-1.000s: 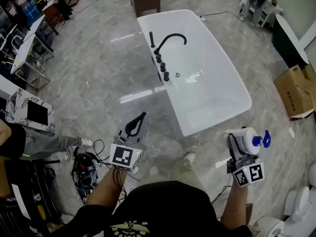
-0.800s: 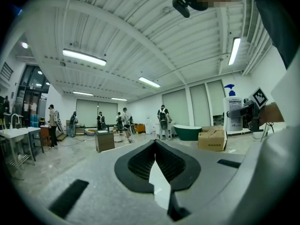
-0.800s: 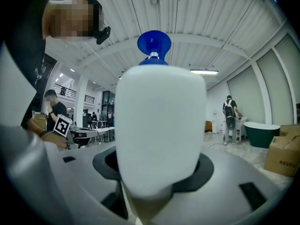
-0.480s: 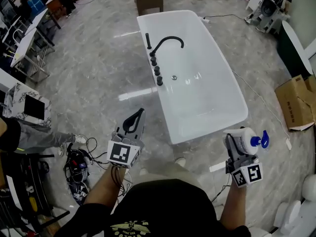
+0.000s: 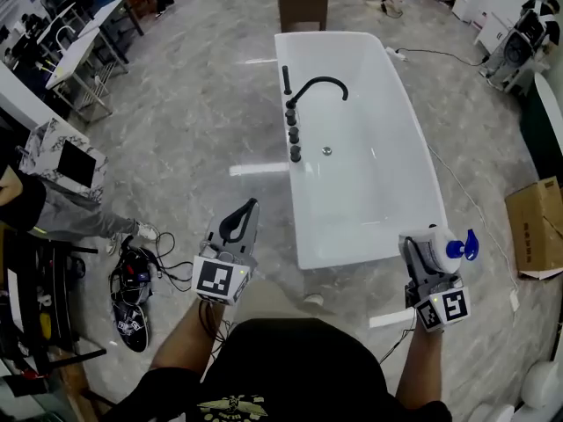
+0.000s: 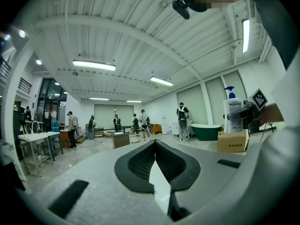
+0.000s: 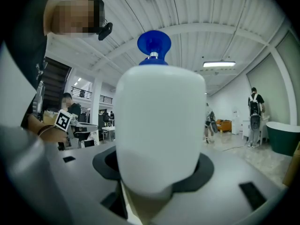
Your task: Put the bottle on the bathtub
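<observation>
The white bathtub stands on the grey marble floor ahead of me, its near end just beyond both grippers. A black curved faucet and several black knobs sit on its left rim. My right gripper is shut on a white bottle with a blue pump, held upright over the floor by the tub's near right corner. In the right gripper view the bottle fills the middle between the jaws. My left gripper is shut and empty, left of the tub's near end, with its pads meeting.
A cardboard box lies at the right. Cables and a black device lie on the floor at the left, beside a seated person's legs. Tables stand upper left. A dark cabinet stands behind the tub.
The tub has shifted toward the middle of the head view and now runs straight ahead. Both grippers keep their pose, the right one still holding the bottle.
</observation>
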{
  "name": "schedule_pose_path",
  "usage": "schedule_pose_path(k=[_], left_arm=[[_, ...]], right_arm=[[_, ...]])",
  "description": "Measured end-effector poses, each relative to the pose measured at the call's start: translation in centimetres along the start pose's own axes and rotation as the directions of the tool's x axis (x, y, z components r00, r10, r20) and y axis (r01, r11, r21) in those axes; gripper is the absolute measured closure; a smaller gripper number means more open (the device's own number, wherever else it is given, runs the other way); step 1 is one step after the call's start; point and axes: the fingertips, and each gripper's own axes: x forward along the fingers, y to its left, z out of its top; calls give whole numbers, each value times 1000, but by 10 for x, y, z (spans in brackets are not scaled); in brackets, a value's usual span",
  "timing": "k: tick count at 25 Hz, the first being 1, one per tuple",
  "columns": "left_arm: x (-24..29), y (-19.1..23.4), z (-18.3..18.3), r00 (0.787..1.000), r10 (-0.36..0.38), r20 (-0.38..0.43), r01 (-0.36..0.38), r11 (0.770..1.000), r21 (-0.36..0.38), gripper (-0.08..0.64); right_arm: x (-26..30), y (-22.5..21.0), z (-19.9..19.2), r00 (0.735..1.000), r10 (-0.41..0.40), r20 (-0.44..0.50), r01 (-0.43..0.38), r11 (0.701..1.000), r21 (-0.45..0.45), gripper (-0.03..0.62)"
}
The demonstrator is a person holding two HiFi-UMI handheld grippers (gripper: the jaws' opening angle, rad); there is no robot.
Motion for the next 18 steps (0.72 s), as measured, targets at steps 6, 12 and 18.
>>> schedule_pose_path(k=[6,12,18], left_arm=[[-15,27,-24,994,94,-49,-95,995,-29,551],[6,45,-45,995,81,-64,-83,996,-23,551],[44,60,-60,998,26,-65,-28,999,-21,551]], right_arm=[[44,10,-28,997,77,-4,-77,996,39,330],[91,24,-81,994,90,-63,-89,996,25,330],[129,23,-122,994,67,-87,-65,998,22,330]])
